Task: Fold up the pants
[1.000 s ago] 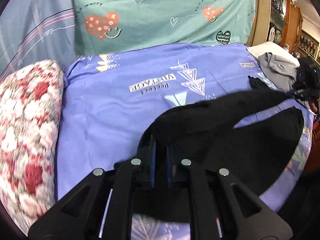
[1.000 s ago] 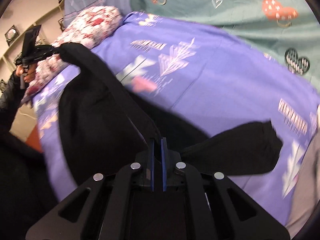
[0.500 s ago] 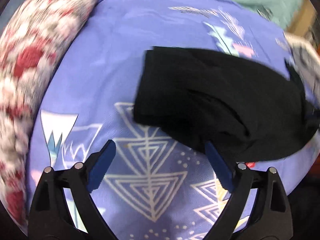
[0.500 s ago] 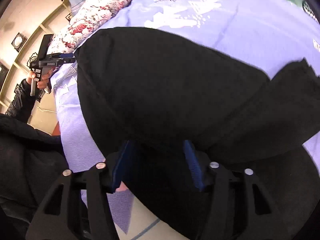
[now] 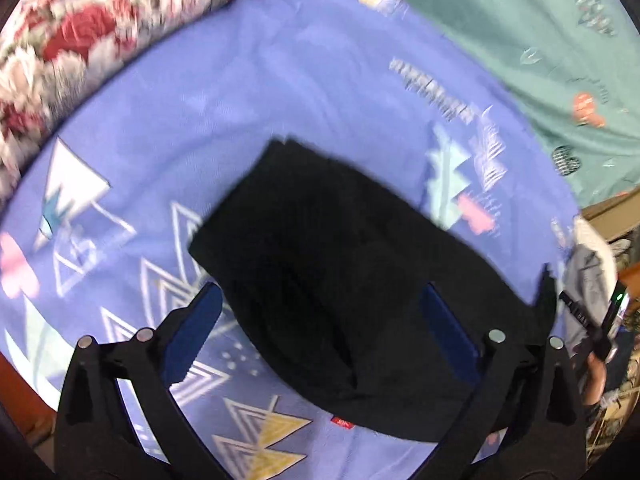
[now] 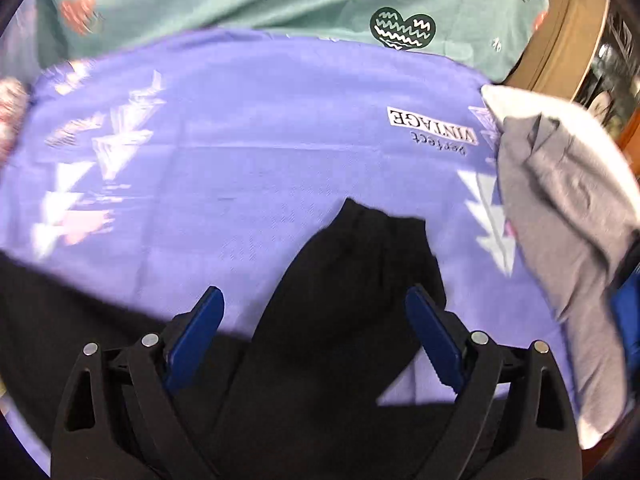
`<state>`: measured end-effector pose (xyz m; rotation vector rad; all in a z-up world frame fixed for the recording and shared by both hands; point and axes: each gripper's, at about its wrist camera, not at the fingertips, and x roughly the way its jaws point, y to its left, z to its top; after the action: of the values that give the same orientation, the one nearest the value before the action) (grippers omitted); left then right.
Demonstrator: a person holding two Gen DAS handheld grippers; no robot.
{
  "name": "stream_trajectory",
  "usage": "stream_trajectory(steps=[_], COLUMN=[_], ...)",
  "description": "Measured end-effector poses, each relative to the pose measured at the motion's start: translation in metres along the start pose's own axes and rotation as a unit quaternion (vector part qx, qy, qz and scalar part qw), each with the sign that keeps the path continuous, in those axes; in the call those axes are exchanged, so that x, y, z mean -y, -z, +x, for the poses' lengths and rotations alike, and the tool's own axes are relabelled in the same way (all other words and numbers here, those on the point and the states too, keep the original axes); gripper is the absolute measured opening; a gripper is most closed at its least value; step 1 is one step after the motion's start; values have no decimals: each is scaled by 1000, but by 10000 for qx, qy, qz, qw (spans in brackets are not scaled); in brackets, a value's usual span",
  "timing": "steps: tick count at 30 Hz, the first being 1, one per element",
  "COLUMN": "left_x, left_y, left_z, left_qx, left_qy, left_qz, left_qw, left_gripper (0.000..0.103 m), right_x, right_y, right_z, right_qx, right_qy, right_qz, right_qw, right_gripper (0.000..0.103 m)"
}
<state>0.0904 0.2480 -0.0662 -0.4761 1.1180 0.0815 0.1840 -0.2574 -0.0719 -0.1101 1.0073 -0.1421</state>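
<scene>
One pair of black pants [image 5: 352,280] on purple sheet [image 5: 248,92], two grippers — left gripper [image 5: 320,328], right gripper [image 6: 316,332] — both spread wide, empty

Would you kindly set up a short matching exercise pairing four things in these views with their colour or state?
Things:
1. pants
2. sheet
3. left gripper
4. pillow

Descriptions:
A. red and white floral print
B. black, lying folded on the bed
C. open, holding nothing
D. purple with triangle prints

Pairs: 1-B, 2-D, 3-C, 4-A
</scene>
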Motion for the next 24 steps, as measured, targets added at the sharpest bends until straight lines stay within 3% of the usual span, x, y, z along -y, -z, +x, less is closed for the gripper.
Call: stream_trajectory(steps=[2, 4, 6, 8, 9, 10, 12, 14, 18, 21, 24], left_x=[-2, -9, -17, -15, -15, -17, -19, -19, -16, -15, -16], left_y=[5, 11, 17, 18, 17, 16, 13, 10, 8, 5, 4], left_z=[22, 39, 53, 50, 52, 54, 53, 54, 56, 57, 57], left_qx=[-165, -408, -617, -497, -520, -565, -569, -592, -585, -616, -636], left_qy=[-207, -383, -366, -426, -431, -400, -349, -346, -358, -338, -378], left_qz=[-94, -242, -350, -146, -66, -67, -148, -166, -122, -130, -67], left_qw=[9996, 9981, 9968, 9978, 9977, 9976, 9977, 9975, 9976, 9974, 9972], left_gripper=[101, 101, 101, 101, 101, 101, 101, 101, 101, 101, 101], right_x=[-16, -22, -21, -13, -3, 6, 22, 46, 110, 165, 214], right_y=[-7, -7, -6, -7, -6, -4, -2, 7, 41, 88, 154], right_z=[27, 59, 75, 72, 71, 70, 69, 48, -29, -79, -97], right_qx=[-274, -653, -861, -966, -1039, -1144, -1154, -900, -58, 323, 251], right_qy=[262, 549, 576, 289, -73, -259, -449, -732, -1201, -1422, -1601], right_qz=[-248, -314, -207, 43, 275, 480, 763, 1037, 1684, 2167, 2815], right_qw=[9990, 9959, 9944, 9949, 9942, 9919, 9894, 9878, 9784, 9653, 9458], right_gripper=[92, 79, 79, 59, 27, 4, 4, 4, 4, 4, 4])
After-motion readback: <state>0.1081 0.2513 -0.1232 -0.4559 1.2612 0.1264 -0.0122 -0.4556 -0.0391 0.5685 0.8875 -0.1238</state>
